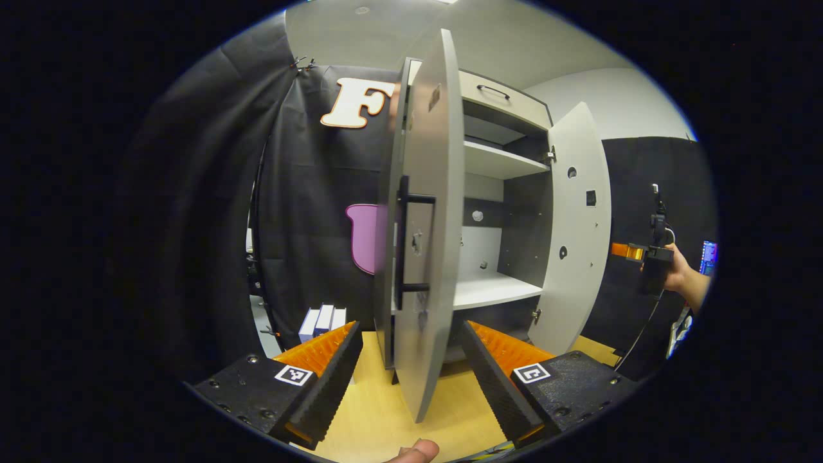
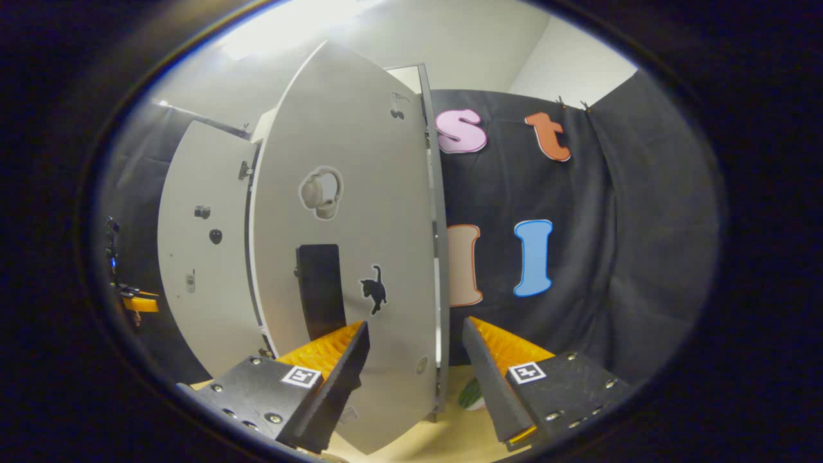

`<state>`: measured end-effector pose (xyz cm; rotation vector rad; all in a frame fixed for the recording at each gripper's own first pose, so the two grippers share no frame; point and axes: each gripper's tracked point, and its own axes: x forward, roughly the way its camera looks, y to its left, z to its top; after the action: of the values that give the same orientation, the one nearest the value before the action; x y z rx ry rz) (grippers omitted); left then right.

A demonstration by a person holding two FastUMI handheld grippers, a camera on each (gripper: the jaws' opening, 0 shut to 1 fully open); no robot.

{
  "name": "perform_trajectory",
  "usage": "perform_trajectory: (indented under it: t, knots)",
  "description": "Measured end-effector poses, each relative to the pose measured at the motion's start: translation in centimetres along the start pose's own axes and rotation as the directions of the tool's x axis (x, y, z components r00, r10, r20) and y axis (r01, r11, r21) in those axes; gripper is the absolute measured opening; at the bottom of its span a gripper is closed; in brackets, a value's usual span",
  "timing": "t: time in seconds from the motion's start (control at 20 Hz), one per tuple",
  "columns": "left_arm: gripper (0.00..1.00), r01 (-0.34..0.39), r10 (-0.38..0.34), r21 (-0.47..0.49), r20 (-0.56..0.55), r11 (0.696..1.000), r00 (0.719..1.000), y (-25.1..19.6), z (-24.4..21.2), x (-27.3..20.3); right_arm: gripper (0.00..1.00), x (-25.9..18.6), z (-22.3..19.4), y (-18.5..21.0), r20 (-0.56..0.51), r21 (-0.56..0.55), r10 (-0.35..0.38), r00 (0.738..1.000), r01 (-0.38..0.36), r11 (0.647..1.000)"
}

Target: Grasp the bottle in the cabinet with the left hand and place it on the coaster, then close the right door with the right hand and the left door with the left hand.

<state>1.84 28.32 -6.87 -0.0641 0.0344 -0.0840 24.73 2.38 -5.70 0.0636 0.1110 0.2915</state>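
In the left gripper view the left gripper (image 1: 411, 360) hovers low over the pale wooden counter (image 1: 379, 411), jaws spread wide with nothing between the pads; the leading edge of the grey cabinet's left door (image 1: 421, 225) stands in the gap between its fingers, touching neither that I can tell. That door is swung out edge-on toward the camera, its long black bar handle (image 1: 404, 241) upright on the outer face. Behind it the tall grey cabinet (image 1: 501, 193) stands open at the far edge of the counter — a white upper shelf (image 1: 501, 164), a white lower shelf (image 1: 492, 289), and a drawer front with a black handle (image 1: 494, 92) at the top. The right door (image 1: 572, 231) is also swung wide open, its inner face showing. Past its edge a hand (image 1: 678, 273) holds the right gripper (image 1: 627, 251) in the air. Three small white boxes (image 1: 323, 319) sit near the counter's left edge. In the right gripper view the right gripper (image 2: 415, 366) has its jaws spread as well, holding nothing, close to the right door (image 2: 347, 257), whose outer face carries a black handle (image 2: 319, 289) and a small black cat sticker (image 2: 374, 289). The left door (image 2: 202, 251) shows beyond it. A green-striped round object (image 2: 471, 393) — I cannot tell whether it is the coaster or the bottle — lies on the counter just past the door's lower edge.
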Motion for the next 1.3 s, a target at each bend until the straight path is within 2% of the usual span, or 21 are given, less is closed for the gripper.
perform_trajectory:
  t: [0.05,0.1,0.25,0.3,0.45,0.5,0.55,0.6,0.65,0.7,0.75,0.8,0.85,0.95,1.0,1.05,1.3]
  knots:
    - [0.99,-0.019,0.019,-0.002,-0.004,1.0,1.0,1.5,0.2,0.3,0.91,0.5,-0.1,0.9,-0.006,0.0,0.02,1.0,-0.02,1.0]
    - [0.98,-0.038,0.038,-0.015,-0.003,0.999,0.999,2.8,0.6,0.4,0.88,1.1,-0.3,1.8,-0.011,-0.002,0.044,0.999,-0.044,0.999]
    - [0.95,-0.087,0.088,-0.033,0.032,0.996,0.996,6.3,3.2,1.6,0.91,3.0,-1.2,5.4,-0.034,0.018,0.115,0.993,-0.114,0.993]
    - [0.96,-0.084,0.086,-0.041,0.053,0.996,0.995,7.0,4.2,2.3,0.91,3.8,-1.4,6.7,-0.032,0.027,0.141,0.989,-0.141,0.99]
    - [0.96,-0.018,0.028,-0.097,0.097,0.995,0.995,6.3,5.9,4.5,0.91,4.8,-0.1,9.0,0.026,0.071,0.152,0.988,-0.154,0.986]
    - [0.93,-0.009,0.019,-0.113,0.09,0.994,0.996,6.2,5.6,5.0,0.91,4.2,0.3,9.6,0.045,0.087,0.159,0.986,-0.162,0.983]
    - [0.96,0.001,0.009,-0.128,0.079,0.992,0.997,6.1,5.4,5.4,0.88,3.5,1.1,10.3,0.064,0.095,0.168,0.984,-0.174,0.98]
    - [0.93,0.016,-0.006,-0.135,0.07,0.991,0.998,5.7,5.5,5.9,0.88,2.5,2.2,10.7,0.08,0.093,0.174,0.982,-0.181,0.979]
    - [0.96,0.03,-0.02,-0.134,0.074,0.991,0.997,5.3,5.7,6.1,0.88,1.2,3.4,11.0,0.111,0.092,0.172,0.979,-0.182,0.979]
    - [1.0,0.042,-0.032,-0.129,0.075,0.991,0.997,4.8,5.8,6.5,0.91,-0.4,4.0,11.4,0.131,0.092,0.177,0.975,-0.19,0.977]
    - [0.96,0.03,-0.022,-0.112,0.073,0.993,0.997,4.7,5.8,6.5,0.93,-2.1,4.4,11.7,0.137,0.097,0.175,0.975,-0.189,0.977]
    - [0.96,0.003,0.007,-0.107,0.092,0.994,0.996,5.0,6.3,6.7,0.95,-3.7,4.6,11.7,0.132,0.105,0.155,0.979,-0.169,0.98]
    - [0.96,-0.007,0.018,-0.108,0.096,0.994,0.995,5.0,6.6,6.7,0.89,-5.4,5.1,11.7,0.131,0.112,0.126,0.983,-0.141,0.984]
    - [0.95,-0.037,0.046,-0.118,0.076,0.992,0.996,4.6,6.6,6.5,0.89,-9.1,6.0,12.0,0.116,0.11,0.076,0.99,-0.089,0.99]
    - [0.96,-0.057,0.065,-0.12,0.066,0.991,0.996,4.6,6.4,6.4,1.0,-11.0,6.0,12.2,0.102,0.096,0.054,0.993,-0.064,0.993]
    - [0.96,-0.079,0.088,-0.124,0.066,0.989,0.994,4.7,6.4,6.2,0.96,-13.0,6.3,12.4,0.105,0.073,0.032,0.994,-0.04,0.997]
    - [0.95,-0.159,0.164,-0.097,0.041,0.982,0.986,4.8,6.4,6.0,0.96,-21.9,7.0,14.5,0.186,0.028,-0.065,0.98,0.061,0.998]
